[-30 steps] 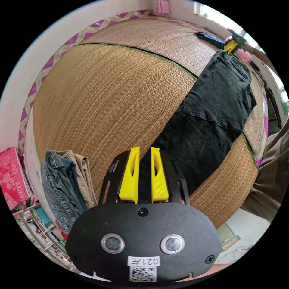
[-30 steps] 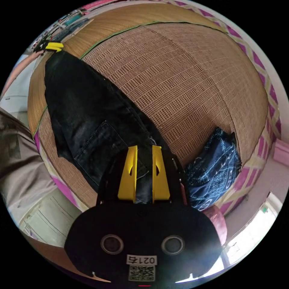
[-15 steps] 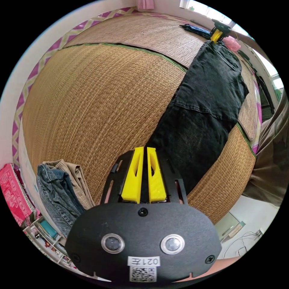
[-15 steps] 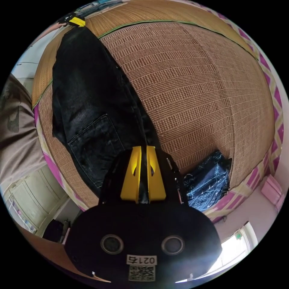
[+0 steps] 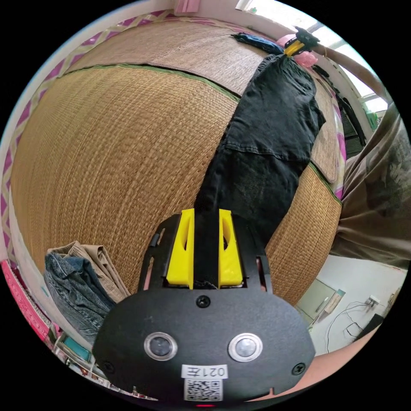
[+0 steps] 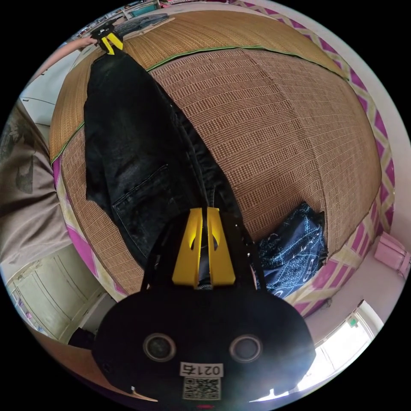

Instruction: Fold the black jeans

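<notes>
Left gripper view has the black jeans point(image 5: 265, 141) stretched long over the woven straw mat point(image 5: 111, 162), already doubled leg on leg by the look of it, one end running right into the left gripper point(image 5: 206, 250), whose yellow fingers point(image 5: 180, 248) stand a little apart with dark cloth filling the gap, so I call that clamped on the denim. Far off at the other end, the right gripper point(image 5: 295, 43) pinches the fabric too. Right gripper view agrees: the jeans point(image 6: 132, 141) run from the closely set fingers point(image 6: 188, 248) of the right gripper point(image 6: 204, 248), pressed on the cloth, past a back pocket, out to the left gripper point(image 6: 108, 40). So the lengthwise fold looks done; the crosswise folds, end to end, are what is left, I judge. Around it: a folded pile of blue jeans and tan trousers point(image 5: 81, 278) near the mat's edge, a blue patterned garment point(image 6: 295, 252) beside the right gripper, and the person's olive sleeve point(image 5: 376, 188).
</notes>
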Motion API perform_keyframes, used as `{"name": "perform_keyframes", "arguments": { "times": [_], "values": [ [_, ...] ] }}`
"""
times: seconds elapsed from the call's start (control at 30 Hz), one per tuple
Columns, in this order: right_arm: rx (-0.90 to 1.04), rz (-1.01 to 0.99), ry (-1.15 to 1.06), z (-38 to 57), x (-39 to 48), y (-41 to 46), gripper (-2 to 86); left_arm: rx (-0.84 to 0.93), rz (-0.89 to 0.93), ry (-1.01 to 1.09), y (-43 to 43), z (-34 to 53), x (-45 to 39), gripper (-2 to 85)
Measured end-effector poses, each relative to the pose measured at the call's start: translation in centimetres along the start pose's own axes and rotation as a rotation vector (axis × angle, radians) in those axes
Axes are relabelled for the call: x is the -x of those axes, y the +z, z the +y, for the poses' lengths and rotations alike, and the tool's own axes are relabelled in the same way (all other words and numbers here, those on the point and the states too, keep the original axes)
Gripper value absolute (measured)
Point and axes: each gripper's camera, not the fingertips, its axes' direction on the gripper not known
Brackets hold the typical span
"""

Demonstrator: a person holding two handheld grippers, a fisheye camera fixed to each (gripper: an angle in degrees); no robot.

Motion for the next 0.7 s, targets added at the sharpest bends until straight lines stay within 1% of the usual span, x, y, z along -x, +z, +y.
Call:
{"name": "perform_keyframes", "arguments": {
  "times": [0.13, 0.23, 0.3, 0.43, 0.57, 0.7],
  "values": [
    [-0.007, -0.007, 0.021, 1.0, -0.5, -0.3, -0.4, 0.005, 0.026, -0.023, 0.8, 0.3, 0.7, 7.6],
    [-0.007, -0.007, 0.027, 1.7, -0.7, -0.5, -0.3, 0.002, 0.008, -0.013, 0.7, 1.2, 0.7, 2.3],
    [-0.007, -0.006, 0.029, 2.3, -0.8, -0.7, -0.3, -0.026, 0.003, -0.024, -0.1, 2.3, 0.4, 0.3],
    [-0.026, -0.002, 0.039, 4.3, -0.8, -1.2, -0.2, -0.097, -0.020, -0.045, -2.1, 4.9, -1.3, -0.6],
    [-0.070, -0.017, 0.045, 7.6, 0.2, -2.6, 0.0, -0.155, -0.051, -0.033, -4.8, 9.0, -6.3, -0.8],
    [-0.156, -0.098, 0.083, 14.6, 4.0, -4.2, 0.1, -0.187, -0.063, -0.054, -5.7, 14.1, -13.6, -0.8]
  ]
}}
